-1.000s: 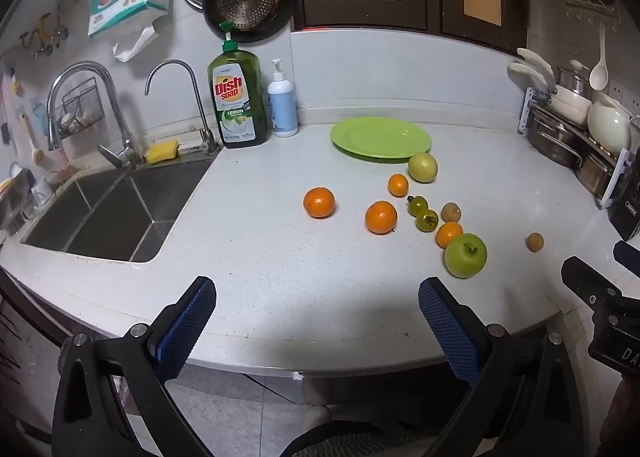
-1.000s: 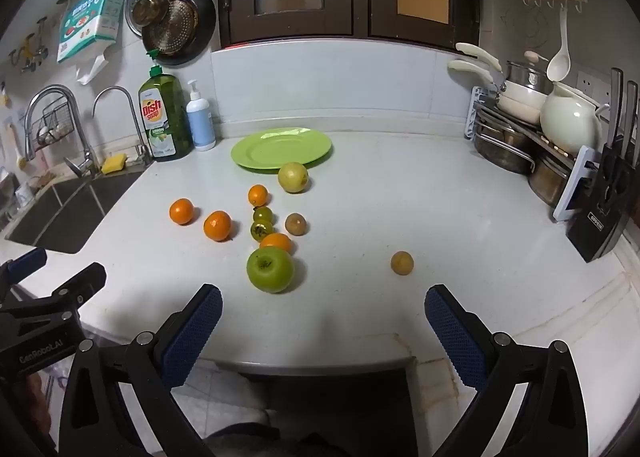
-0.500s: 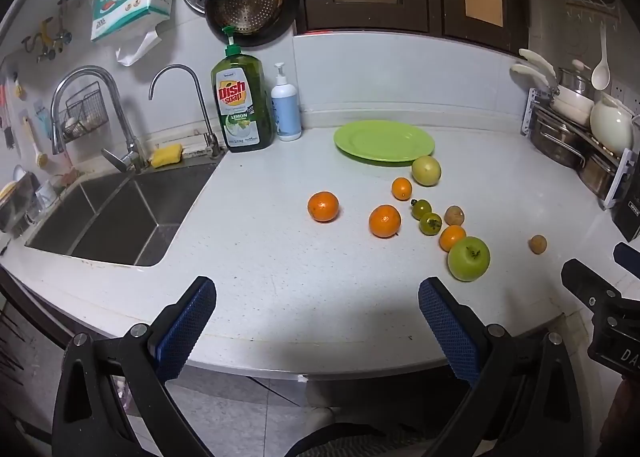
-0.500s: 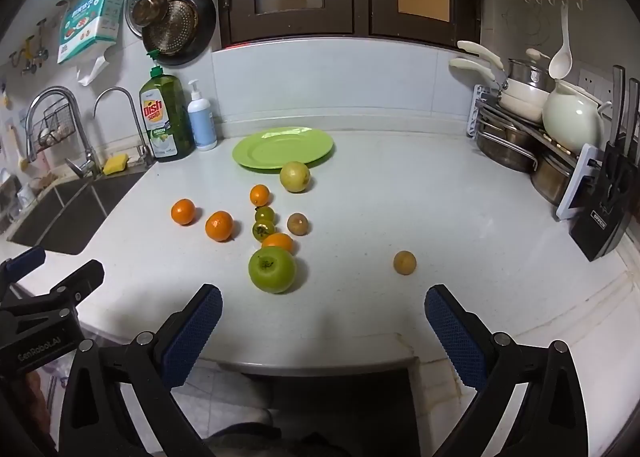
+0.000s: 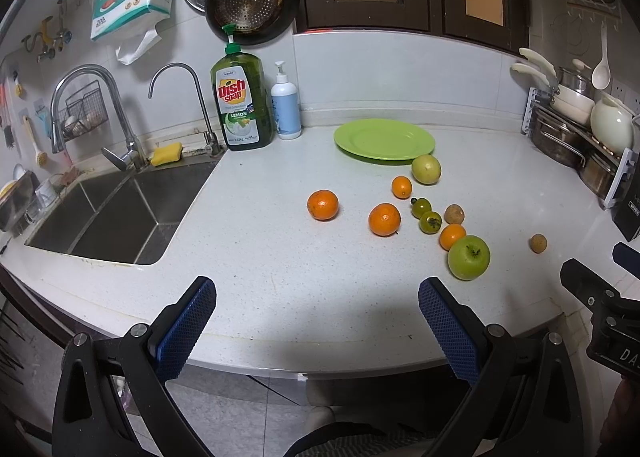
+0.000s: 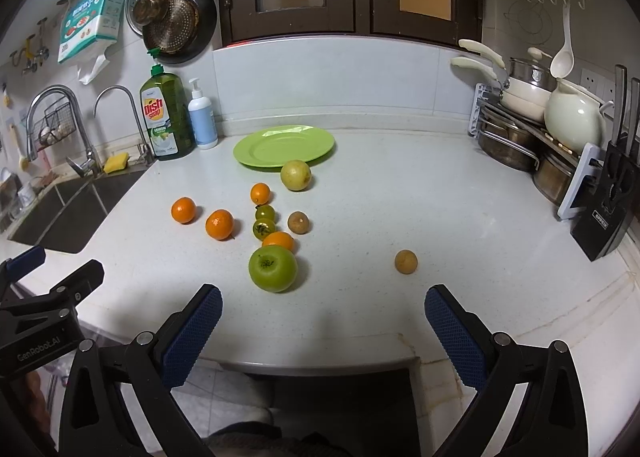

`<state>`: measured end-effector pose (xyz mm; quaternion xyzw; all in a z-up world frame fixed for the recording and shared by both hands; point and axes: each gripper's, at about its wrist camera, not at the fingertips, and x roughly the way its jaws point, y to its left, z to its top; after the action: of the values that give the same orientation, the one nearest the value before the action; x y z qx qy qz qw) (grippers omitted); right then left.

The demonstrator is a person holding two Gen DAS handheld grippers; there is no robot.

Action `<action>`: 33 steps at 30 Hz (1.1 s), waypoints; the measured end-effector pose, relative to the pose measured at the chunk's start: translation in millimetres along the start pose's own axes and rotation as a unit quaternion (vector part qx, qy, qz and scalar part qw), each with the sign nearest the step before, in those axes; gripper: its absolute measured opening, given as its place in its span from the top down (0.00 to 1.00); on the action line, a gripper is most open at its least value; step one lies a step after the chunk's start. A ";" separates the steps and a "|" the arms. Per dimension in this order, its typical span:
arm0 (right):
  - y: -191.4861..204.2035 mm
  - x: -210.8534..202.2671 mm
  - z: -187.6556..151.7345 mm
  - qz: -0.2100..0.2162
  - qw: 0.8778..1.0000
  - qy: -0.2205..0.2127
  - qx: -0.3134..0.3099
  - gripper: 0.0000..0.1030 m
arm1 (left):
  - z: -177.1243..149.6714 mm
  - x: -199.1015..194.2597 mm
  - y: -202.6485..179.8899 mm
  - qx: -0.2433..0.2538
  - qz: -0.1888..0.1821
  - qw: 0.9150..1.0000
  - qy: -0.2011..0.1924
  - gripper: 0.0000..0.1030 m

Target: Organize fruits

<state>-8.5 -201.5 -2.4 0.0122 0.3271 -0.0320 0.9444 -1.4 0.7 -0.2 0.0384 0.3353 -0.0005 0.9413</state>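
Observation:
Several fruits lie loose on the white counter: a green apple, oranges, a yellow-green round fruit, two small green tomatoes and small brown fruits. An empty green plate sits behind them. My left gripper is open and empty above the counter's front edge. My right gripper is open and empty, just in front of the apple.
A steel sink with taps is at the left. A dish soap bottle and a pump bottle stand by the wall. A rack of pots and a knife block line the right side.
Both grippers have edged slightly forward and up; the fruits sit a little lower in view. No fruit has moved.

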 end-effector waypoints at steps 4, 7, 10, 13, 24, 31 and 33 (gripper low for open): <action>-0.6 -0.3 0.3 0.001 1.000 0.000 0.000 0.01 | 0.1 0.0 0.2 0.000 -0.001 1.000 0.000 0.00; 2.4 0.8 -0.6 0.000 1.000 0.000 -0.001 0.01 | -0.5 0.6 0.6 0.001 -0.002 1.000 0.000 0.00; 1.4 0.2 -0.2 0.001 1.000 0.000 0.000 0.01 | -0.5 0.6 0.8 0.001 -0.002 1.000 0.000 0.00; 1.2 0.1 -0.2 0.001 1.000 0.000 0.000 0.01 | -0.3 0.8 0.5 0.000 -0.001 1.000 0.001 0.00; 1.5 -0.2 -0.3 0.001 1.000 0.000 -0.001 0.01 | -0.7 1.1 0.6 0.001 -0.001 1.000 0.000 0.00; 1.2 -1.0 -0.1 0.001 1.000 0.000 -0.001 0.01 | -0.2 0.9 0.7 0.001 -0.001 1.000 0.001 0.00; 1.1 -1.3 -0.1 0.000 1.000 0.000 -0.001 0.01 | -0.2 0.9 0.7 0.001 -0.001 1.000 0.001 0.00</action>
<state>-9.5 -200.3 -1.6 0.0114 0.3272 -0.0313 0.9444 -0.8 1.5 -0.9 0.0384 0.3363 -0.0019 0.9410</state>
